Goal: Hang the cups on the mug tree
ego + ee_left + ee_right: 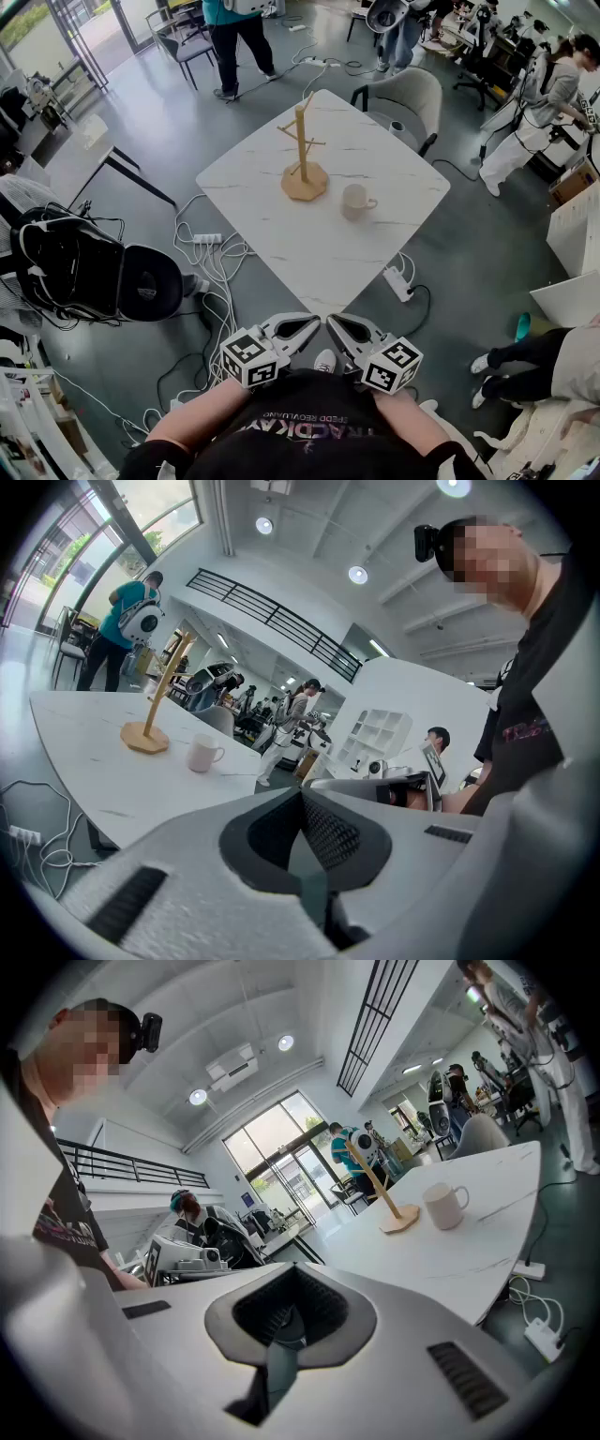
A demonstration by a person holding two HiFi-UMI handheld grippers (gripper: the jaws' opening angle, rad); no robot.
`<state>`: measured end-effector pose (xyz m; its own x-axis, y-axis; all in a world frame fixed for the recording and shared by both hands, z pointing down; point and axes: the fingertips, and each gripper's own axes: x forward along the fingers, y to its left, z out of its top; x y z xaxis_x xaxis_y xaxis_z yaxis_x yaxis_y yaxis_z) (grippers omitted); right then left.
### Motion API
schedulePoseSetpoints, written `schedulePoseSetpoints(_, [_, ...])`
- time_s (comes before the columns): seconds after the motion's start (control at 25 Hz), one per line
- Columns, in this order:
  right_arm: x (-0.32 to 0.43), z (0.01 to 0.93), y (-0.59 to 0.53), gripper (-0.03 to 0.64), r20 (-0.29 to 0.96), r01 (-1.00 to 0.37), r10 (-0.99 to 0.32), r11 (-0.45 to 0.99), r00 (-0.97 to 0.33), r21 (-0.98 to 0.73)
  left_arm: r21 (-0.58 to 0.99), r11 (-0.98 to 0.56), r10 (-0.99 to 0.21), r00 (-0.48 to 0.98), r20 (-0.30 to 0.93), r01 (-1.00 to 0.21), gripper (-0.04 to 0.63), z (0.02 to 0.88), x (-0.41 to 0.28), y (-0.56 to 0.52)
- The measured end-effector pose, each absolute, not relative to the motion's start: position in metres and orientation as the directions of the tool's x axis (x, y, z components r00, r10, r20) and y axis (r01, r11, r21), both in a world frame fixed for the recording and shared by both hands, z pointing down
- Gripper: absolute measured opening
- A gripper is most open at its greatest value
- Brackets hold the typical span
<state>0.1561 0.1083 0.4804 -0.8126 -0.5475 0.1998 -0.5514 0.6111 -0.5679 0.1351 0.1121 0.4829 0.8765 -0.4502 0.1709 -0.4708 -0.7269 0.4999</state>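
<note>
While both forearms reach in from the bottom edge of the head view, the left tool (pixel 312 326) and the right tool (pixel 334 324) sit low and centre. They are angled inward so their tips almost meet in a V. Both noses dip slightly, just short of the near corner of the table (pixel 309 258). Each tool's jaws are pressed together, with nothing between them. Further up the table at mid-frame, the cup (pixel 355 201) stands upright with its handle to the right. It is just to the right of the wooden mug tree (pixel 304 159), clear of its round base.
</note>
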Motion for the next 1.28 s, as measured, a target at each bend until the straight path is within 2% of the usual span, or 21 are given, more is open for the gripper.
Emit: schedulePoseSetpoints(1.28, [0.1546, 0.4764, 0.1051, 0.009, 0.194, -0.548, -0.547, 0.616, -0.814, -0.566, 0.505, -0.725, -0.447, 0.878, 0.172, -0.468, -0.003, 0.4821, 0.1335, 0.1124])
